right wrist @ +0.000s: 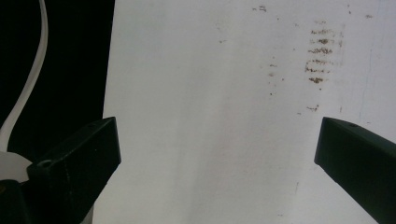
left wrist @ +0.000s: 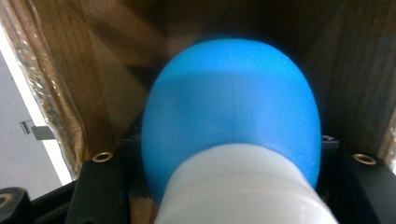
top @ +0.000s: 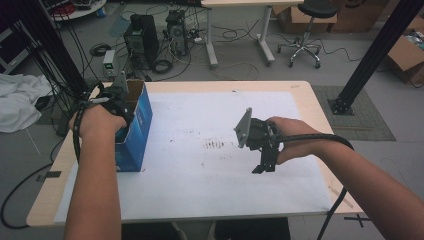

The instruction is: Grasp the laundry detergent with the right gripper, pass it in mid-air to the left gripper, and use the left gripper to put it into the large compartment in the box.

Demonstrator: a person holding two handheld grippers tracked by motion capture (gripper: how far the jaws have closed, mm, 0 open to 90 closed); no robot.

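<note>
Blue box stands at table's left edge; high view has left gripper dipped into its open top. Left gripper view: jaws clamped on blue-and-white object between cardboard walls. Right gripper view: right gripper jaws spread wide over white sheet, holding nothing.

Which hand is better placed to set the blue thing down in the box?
Left. The left gripper is shut on the blue object and already inside the blue box. The right gripper hangs open over the white sheet, apart from the box.
</note>
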